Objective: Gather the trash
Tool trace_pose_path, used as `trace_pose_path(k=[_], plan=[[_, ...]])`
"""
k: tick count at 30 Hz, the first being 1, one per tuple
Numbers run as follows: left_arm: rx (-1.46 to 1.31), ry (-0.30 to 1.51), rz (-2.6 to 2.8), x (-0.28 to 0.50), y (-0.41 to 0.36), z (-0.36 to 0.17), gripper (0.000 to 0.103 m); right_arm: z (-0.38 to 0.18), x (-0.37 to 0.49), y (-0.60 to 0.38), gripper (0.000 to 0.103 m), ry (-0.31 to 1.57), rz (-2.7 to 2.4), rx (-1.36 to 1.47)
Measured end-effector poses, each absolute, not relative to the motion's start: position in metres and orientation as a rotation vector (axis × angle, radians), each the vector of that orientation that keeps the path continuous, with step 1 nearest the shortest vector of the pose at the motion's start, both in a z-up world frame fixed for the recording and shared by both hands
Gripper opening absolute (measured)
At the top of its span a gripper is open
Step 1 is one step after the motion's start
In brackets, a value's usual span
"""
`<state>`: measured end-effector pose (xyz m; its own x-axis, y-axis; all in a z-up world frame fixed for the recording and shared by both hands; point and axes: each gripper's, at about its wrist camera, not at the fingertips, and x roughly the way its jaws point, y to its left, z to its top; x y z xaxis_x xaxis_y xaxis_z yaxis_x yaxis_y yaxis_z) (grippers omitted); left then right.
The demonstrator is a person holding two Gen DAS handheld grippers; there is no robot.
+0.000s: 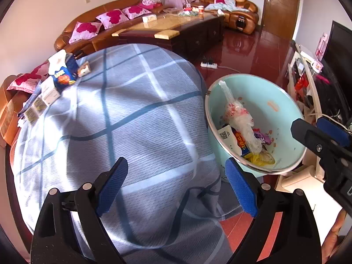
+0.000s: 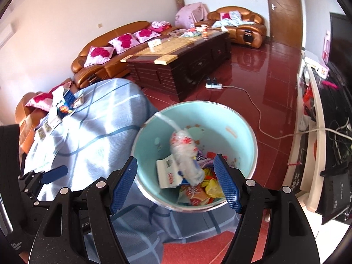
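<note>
1. Trash bin [image 2: 248, 136]: a pale turquoise round bin with a metal rim, standing on the red tiled floor [image 2: 253, 70] just beside the draped table; its near rim touches the hanging cloth.
2. Clear plastic bag [image 2: 186, 151]: printed with red, blurred in the right wrist view, lying inside the bin on top of the other litter.
3. Other litter: a white carton [image 2: 168, 173], yellow and orange wrappers [image 2: 204, 189], all at the bin's bottom.
4. Right gripper [image 2: 176, 180]: jaws spread wide above the bin's near rim, holding nothing.
5. Left gripper [image 1: 177, 189]: jaws spread wide over the checked blue cloth [image 1: 123, 118], empty.
6. Far edge of the cloth: a blue box [image 1: 66, 74] and small white packets [image 1: 49, 92].
7. Background: brown leather sofa [image 2: 105, 66], dark coffee table [image 2: 187, 59], white power strip [image 2: 213, 85].
</note>
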<state>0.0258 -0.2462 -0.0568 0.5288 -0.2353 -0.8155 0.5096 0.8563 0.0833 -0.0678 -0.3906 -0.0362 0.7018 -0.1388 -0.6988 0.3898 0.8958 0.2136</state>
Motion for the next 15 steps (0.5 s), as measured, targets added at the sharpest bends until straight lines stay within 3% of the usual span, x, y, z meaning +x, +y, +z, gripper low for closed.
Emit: trace_pose_path(k=[11,15], plan=[[0.290,0.672,-0.412,-0.015,-0.205,0.002,0.097,0.017,-0.109,-0.350,0.077,0.612,-0.301,0.298],[0.276,0.543,-0.404,-0.036,-0.192,0.029,0.097,0.037,-0.127,-0.337,0.084,0.539,-0.313,0.269]])
